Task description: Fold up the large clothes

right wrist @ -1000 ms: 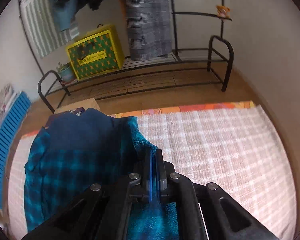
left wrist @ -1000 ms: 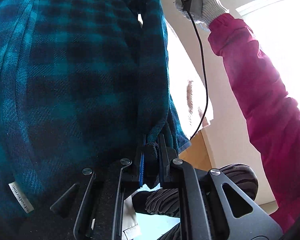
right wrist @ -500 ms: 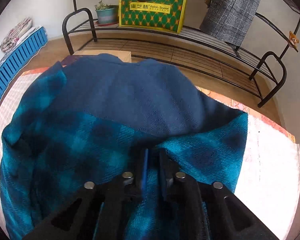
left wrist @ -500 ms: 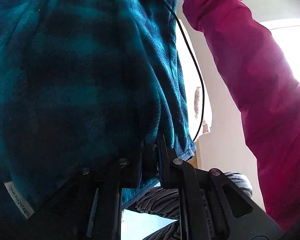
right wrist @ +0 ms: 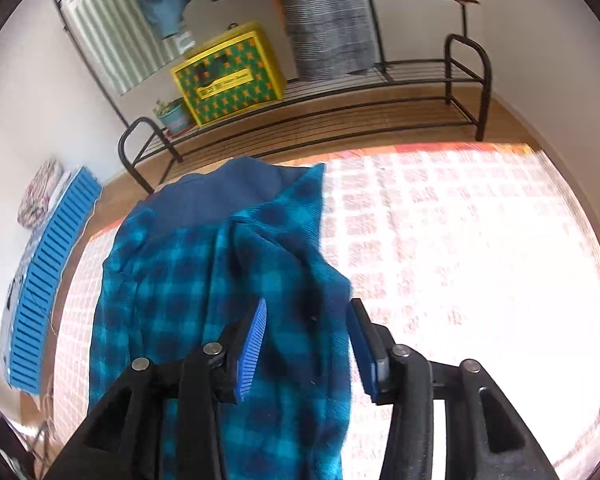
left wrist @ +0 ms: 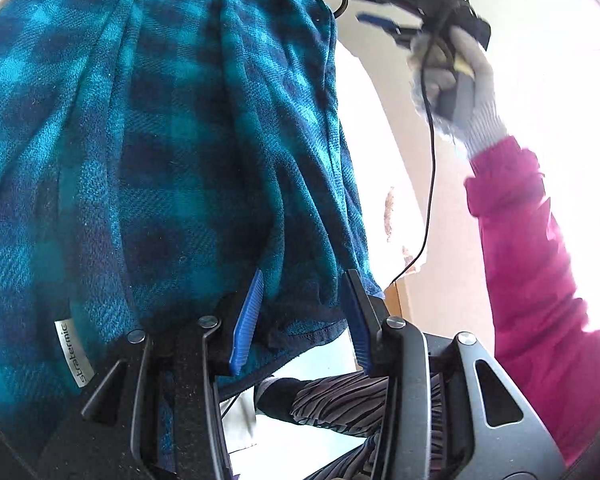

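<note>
A teal and navy plaid fleece garment fills the left wrist view and lies bunched on a pink checked blanket in the right wrist view, where its plain navy part points toward the rack. My left gripper has its jaws opening, with the garment's hem loose between the blue pads. The jaws of my right gripper are opening above the garment, gripping nothing. In the left wrist view the right gripper hangs clear of the cloth, held by a gloved hand.
A black metal rack stands along the wall with a yellow and green bag, a small plant pot and a hanging grey checked coat. A blue slatted panel lies at the left. A magenta sleeve and striped leggings are near.
Both grippers were shut on the fleece and now stand open. The right gripper has let go of the cloth and drawn away from it; the hem slackens between the left pads.
</note>
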### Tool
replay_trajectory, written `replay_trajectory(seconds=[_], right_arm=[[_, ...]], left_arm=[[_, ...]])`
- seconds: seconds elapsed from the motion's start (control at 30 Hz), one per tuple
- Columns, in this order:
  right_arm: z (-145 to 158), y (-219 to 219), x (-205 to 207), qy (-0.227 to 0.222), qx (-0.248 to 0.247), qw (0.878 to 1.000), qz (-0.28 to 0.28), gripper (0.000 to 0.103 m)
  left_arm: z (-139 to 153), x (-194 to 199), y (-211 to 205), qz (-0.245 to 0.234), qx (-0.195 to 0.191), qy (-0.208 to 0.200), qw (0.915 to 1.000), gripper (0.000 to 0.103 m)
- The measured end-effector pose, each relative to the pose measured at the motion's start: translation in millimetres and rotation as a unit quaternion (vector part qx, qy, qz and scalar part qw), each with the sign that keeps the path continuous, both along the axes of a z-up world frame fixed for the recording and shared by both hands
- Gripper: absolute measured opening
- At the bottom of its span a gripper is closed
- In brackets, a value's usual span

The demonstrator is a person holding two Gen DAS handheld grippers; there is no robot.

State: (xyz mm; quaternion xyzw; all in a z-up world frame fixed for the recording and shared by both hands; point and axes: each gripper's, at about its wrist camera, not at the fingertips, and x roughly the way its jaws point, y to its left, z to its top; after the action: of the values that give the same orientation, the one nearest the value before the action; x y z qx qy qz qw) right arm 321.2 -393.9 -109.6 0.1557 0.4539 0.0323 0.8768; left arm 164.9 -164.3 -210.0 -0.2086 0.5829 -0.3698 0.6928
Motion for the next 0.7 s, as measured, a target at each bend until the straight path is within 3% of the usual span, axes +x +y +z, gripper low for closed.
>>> replay_trajectory(seconds=[0.07, 0.17, 0.23, 0.33, 0.4, 0.47, 0.53, 0.57, 0.63, 0.7], right_arm=[[-12.0, -19.8, -0.7, 0.013, 0.055, 0.998, -0.017, 0.056], [-33.5, -30.8, 8.0, 0.026, 0.114, 0.993, -0.033, 0.056], [-43.1, -23.1, 19.7, 0.03, 0.116, 0.992, -0.029, 0.052], [-53.7, -3.5, 33.1, 0.045, 0.104, 0.994, 0.005, 0.003], [-49.7, 8.8, 39.9, 0.039, 0.031, 0.999, 0.014, 0.002], [-53.4, -3.1, 50.7, 0.051, -0.018, 0.998, -0.027, 0.002], [-62.5, -26.3, 53.4, 0.07, 0.004, 0.995, -0.067, 0.006], [-64.0, -30.4, 51.8, 0.074, 0.004, 0.994, -0.075, 0.017], [-59.2, -32.2, 41.0, 0.071, -0.007, 0.995, -0.073, 0.028], [-47.5, -30.1, 20.1, 0.062, 0.002, 0.996, -0.057, 0.028]], left_arm=[[-3.0, -1.7, -6.4, -0.007, 0.005, -0.001, 1.0, 0.041], [-8.5, -2.7, -15.5, -0.013, 0.017, -0.001, 0.9998, 0.037], [-13.4, -3.1, -20.7, -0.016, 0.029, -0.003, 0.9994, 0.023], [-21.5, -4.8, -19.8, -0.016, 0.032, 0.008, 0.9993, 0.01], [-24.0, -6.8, -15.1, -0.01, 0.027, 0.016, 0.9995, 0.008], [-24.5, -10.4, -12.3, -0.007, 0.029, 0.017, 0.9994, 0.007], [-24.5, -13.2, -13.5, -0.006, 0.034, 0.015, 0.9993, 0.007], [-23.3, -14.4, -13.4, -0.006, 0.036, 0.015, 0.9992, 0.007], [-19.3, -16.5, -12.8, -0.007, 0.037, 0.013, 0.9992, 0.007], [-14.4, -14.4, -14.1, -0.002, 0.031, 0.011, 0.9995, 0.007]])
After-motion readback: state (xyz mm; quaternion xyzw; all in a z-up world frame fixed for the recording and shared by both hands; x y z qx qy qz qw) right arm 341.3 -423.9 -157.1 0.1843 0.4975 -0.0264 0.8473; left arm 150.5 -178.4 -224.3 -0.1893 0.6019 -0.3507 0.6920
